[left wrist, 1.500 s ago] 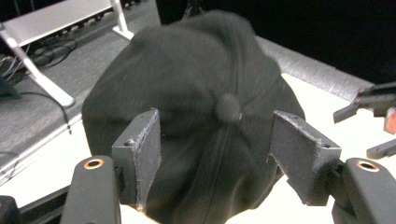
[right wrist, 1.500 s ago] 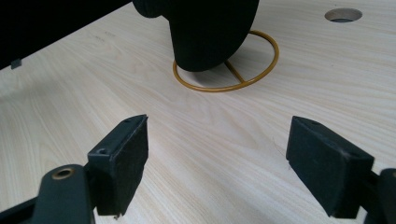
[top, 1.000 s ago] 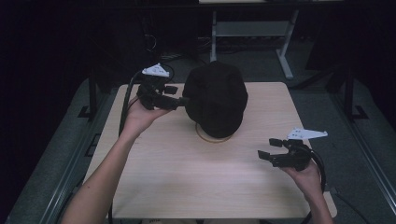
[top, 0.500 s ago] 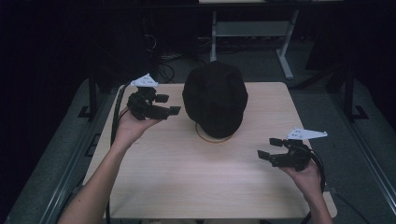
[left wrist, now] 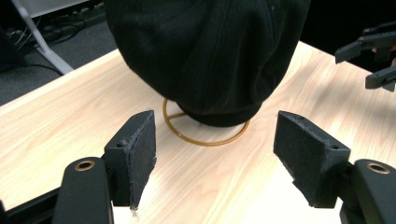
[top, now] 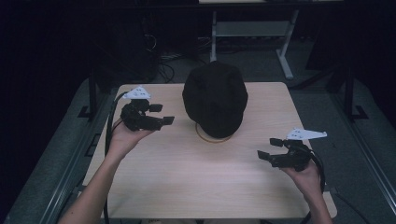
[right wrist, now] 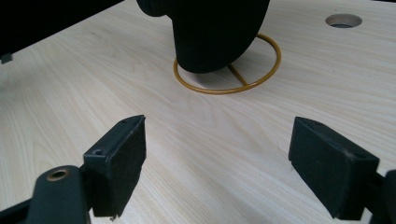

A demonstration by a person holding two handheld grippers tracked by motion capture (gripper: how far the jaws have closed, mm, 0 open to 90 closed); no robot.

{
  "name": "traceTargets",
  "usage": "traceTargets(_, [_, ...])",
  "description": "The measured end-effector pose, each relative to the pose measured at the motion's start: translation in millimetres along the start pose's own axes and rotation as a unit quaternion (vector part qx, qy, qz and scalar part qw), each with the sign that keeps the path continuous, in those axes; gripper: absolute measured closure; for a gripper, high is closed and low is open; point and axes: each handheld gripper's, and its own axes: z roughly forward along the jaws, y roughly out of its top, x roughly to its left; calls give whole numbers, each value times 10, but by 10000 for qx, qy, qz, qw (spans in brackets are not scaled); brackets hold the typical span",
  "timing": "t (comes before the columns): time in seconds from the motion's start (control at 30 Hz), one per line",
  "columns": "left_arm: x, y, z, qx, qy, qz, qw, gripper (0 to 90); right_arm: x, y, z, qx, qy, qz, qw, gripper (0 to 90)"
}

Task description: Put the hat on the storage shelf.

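Observation:
A black cap (top: 215, 95) sits on a gold wire stand (top: 208, 136) at the back middle of the light wooden table (top: 187, 186). My left gripper (top: 163, 114) hovers to the left of the cap, jaws open and pointing at it, with nothing between them. In the left gripper view the cap (left wrist: 205, 51) and the stand's ring (left wrist: 205, 140) lie beyond the open left gripper (left wrist: 215, 149). My right gripper (top: 267, 148) is held open at the front right, clear of the cap. In the right gripper view the right gripper (right wrist: 217, 163) faces the cap (right wrist: 210, 28) and the ring (right wrist: 261, 79) across bare wood.
A round cable hole (right wrist: 343, 20) is cut in the tabletop beyond the stand. Behind the table stands a white desk frame (top: 285, 56), with cables (top: 163, 51) on the dark floor. Metal rails (top: 88, 144) run along both sides of the table.
My left hand has drawn back from the cap, toward the table's front and a little lower. The right hand and the cap have stayed put.

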Motion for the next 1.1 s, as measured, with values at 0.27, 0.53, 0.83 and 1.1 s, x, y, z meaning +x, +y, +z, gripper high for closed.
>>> traceTargets(0.27, [20, -209, 8, 17, 0, -121, 9999, 280, -11, -10, 1, 9, -65, 4, 10000, 188])
traceTargets(0.53, [-3, -404, 14, -119, 79, -190, 9997, 280, -25, -36, 10, 82, -89, 46, 9999, 178])
traceTargets(0.83, [-19, -659, 46, -73, 123, -256, 9996, 273, -41, -60, 9, 110, -94, 60, 9999, 174])
traceTargets(1.1, [-9, -851, 41, -99, 76, -446, 9989, 269, -53, -83, 11, 144, -108, 111, 9998, 174])
